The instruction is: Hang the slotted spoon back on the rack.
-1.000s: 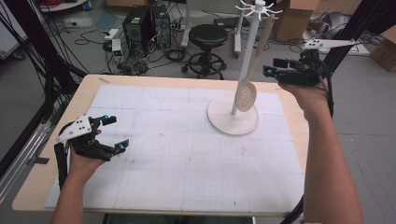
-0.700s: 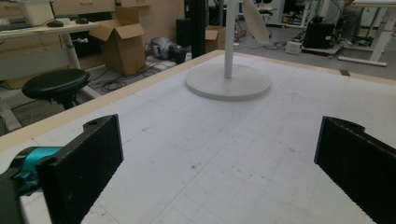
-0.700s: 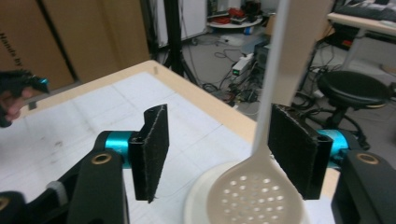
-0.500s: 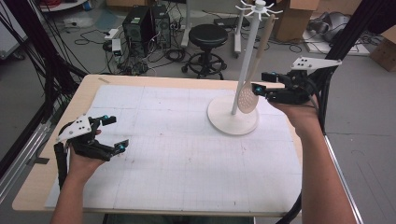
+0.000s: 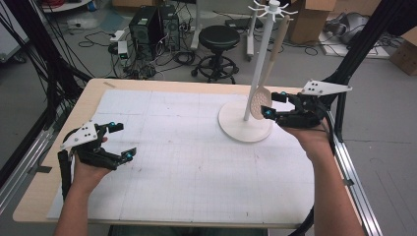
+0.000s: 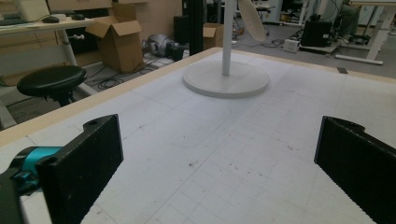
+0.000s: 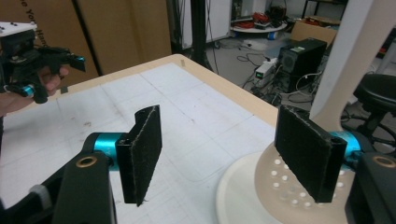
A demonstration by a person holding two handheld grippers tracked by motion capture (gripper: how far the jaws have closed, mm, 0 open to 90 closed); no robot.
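Hanging from a hook of the white utensil stand (image 5: pixel 255 64), a slotted spoon (image 5: pixel 268 73) slopes down with its perforated bowl low beside the pole, just over the round base (image 5: pixel 244 127). The spoon is pale beige, with a long wooden-looking handle and a round bowl dotted with small holes. The right gripper (image 5: pixel 275 105) sits just beside that bowl with its jaws spread wide and nothing between them; in the right gripper view the perforated bowl (image 7: pixel 285 191) lies close under the far jaw, and whether pad and bowl touch cannot be told. The stand's pole rises immediately behind the spoon on the gripper's path.

A white gridded mat (image 5: pixel 187 157) covers most of the wooden table (image 5: pixel 34 196). The left gripper (image 5: pixel 120 142) is held near the table's near-left corner, well apart from the stand, jaws wide open and empty; its view shows the base (image 6: pixel 225 80) across the bare mat.

Beyond the table stand a black stool (image 5: pixel 219 39), computer towers (image 5: pixel 152 24), loose cables and cardboard boxes (image 5: pixel 307 19). The stand's top is cut off in the left gripper view, and the hook holding the spoon is too small to make out.
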